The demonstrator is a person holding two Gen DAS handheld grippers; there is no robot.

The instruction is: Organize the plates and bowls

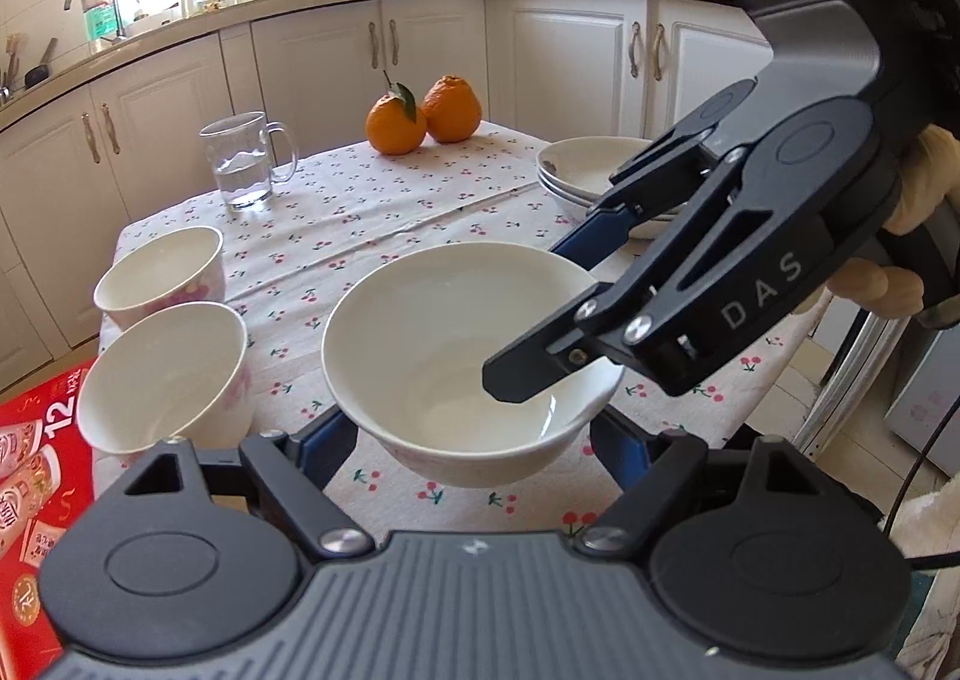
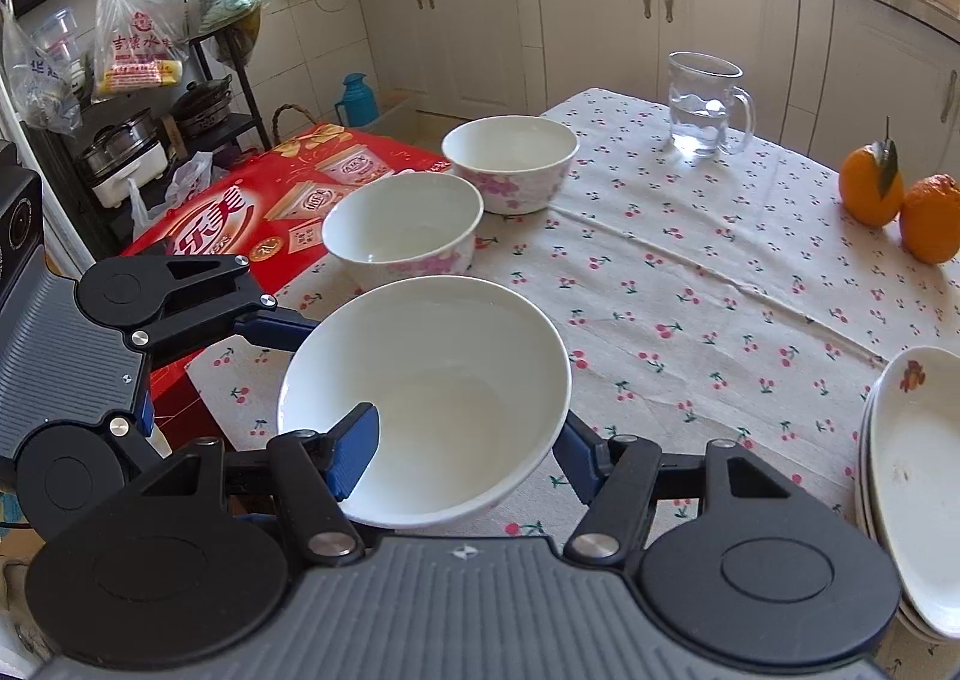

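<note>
A large white bowl [image 1: 444, 344] [image 2: 438, 380] with pink flowers sits near the table's front edge. My left gripper [image 1: 474, 446] is open, its blue fingers either side of the bowl's base. My right gripper [image 2: 468, 458] is open across the bowl's rim: one blue finger [image 2: 354, 449] inside, the other [image 2: 576, 455] outside. It also shows in the left wrist view [image 1: 570, 320]. Two smaller flowered bowls [image 1: 168, 374] [image 1: 165, 275] [image 2: 408, 224] [image 2: 510, 158] stand at the left. A stack of white plates [image 1: 588, 170] [image 2: 918, 476] sits at the right.
The table has a cherry-print cloth [image 1: 384, 212] [image 2: 720, 290]. A glass mug of water [image 1: 243, 158] [image 2: 702, 104] and two oranges [image 1: 423, 116] [image 2: 900, 200] stand at the back. A red box [image 1: 30, 458] [image 2: 258, 200] lies beside the table's left edge.
</note>
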